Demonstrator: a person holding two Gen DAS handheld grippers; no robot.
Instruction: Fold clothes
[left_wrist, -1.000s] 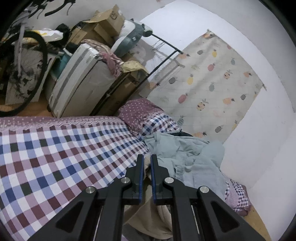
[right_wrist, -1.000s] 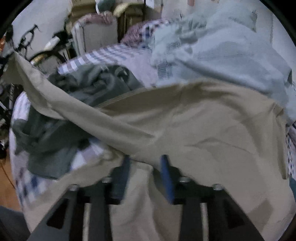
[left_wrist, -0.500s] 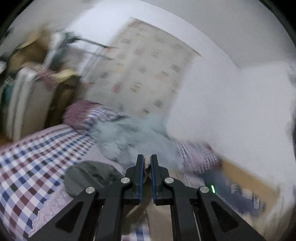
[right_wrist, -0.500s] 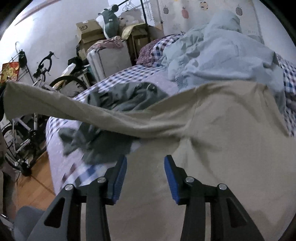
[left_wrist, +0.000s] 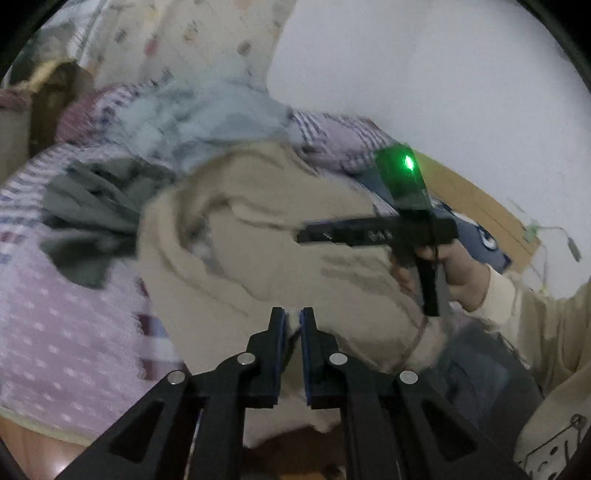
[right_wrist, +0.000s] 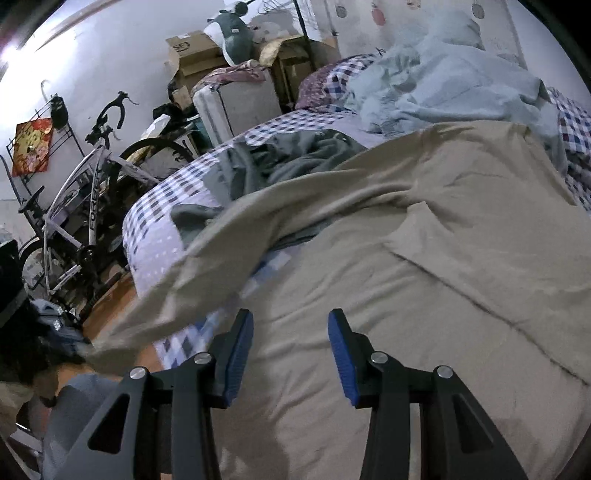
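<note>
Setting: home bedroom, doubling as storage. Evidence: bed (right_wrist: 159, 221) with checked sheet, strewn with clothes (right_wrist: 443, 258); pillow (right_wrist: 317, 86); fruit-print wall hanging (right_wrist: 406, 14); suitcase (right_wrist: 240, 103), cardboard boxes (right_wrist: 192, 55) and a plush toy (right_wrist: 236, 33) stacked by the wall; bicycle (right_wrist: 85, 192); wooden floor (right_wrist: 110, 302).

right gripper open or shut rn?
Open. The right gripper shows a wide gap between its blue fingers, hovering over the beige garment, gripping nothing.
</note>
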